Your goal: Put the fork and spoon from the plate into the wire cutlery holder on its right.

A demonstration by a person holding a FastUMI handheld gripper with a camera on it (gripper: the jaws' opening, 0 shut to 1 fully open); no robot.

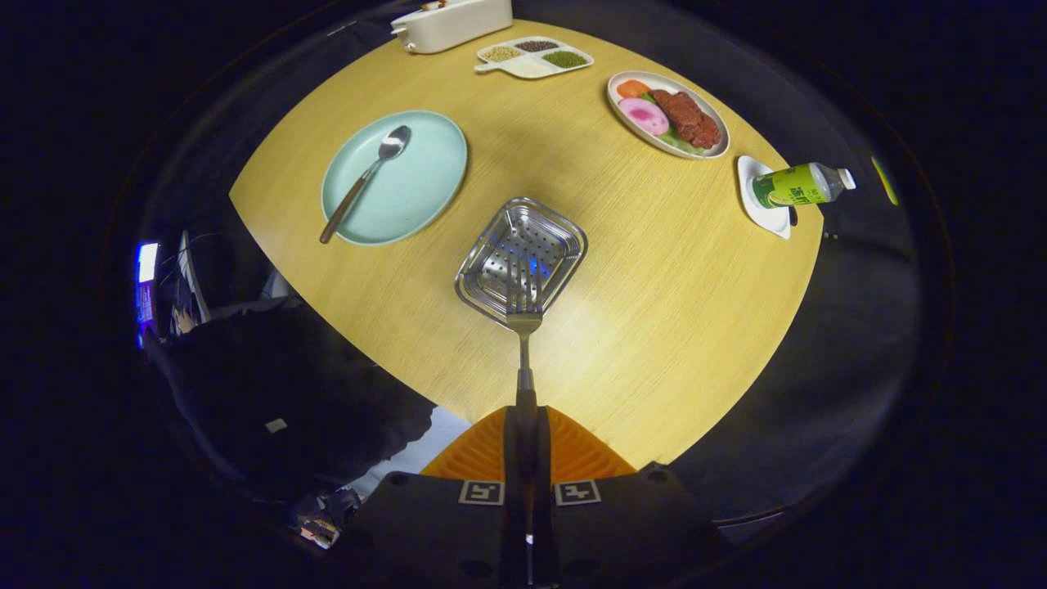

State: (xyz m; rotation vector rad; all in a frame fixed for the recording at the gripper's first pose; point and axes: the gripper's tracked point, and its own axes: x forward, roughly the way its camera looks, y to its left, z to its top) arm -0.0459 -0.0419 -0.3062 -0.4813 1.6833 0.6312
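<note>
Yellow wood-grain tabletop fills the middle of the frame, with dark booth cloth around it. At bottom centre the gripper [523,425] has its two fingers pressed together on the handle of a fork [523,327], pinching it from both sides. The fork's long axis runs straight ahead of the fingers, up the frame, tines leading. Those tines lie over the near rim of the cutlery holder [522,260], a perforated metal basket at the centre of the frame, directly ahead of the fingers. That is the relation the coming move turns on: holder and fork are in line, so I judge the fork needs only to tip tines-down and drop into the opening, with no sideways shift. Whether the tines already touch the rim I cannot tell.

One spoon [366,182] lies on the pale green plate [433,176] at the upper left, its bowl towards the top of the frame and its handle slanting down and left, well apart from the fingers. It is not yet moved, so about half the task appears to remain.

Counted: one fork, one spoon, one green plate, one holder. Across the top sit one white box [452,23], one divided tray of grains [536,59], one oval plate of food [667,113], and at the right one green bottle [797,185] lying on a small white dish [765,217].
</note>
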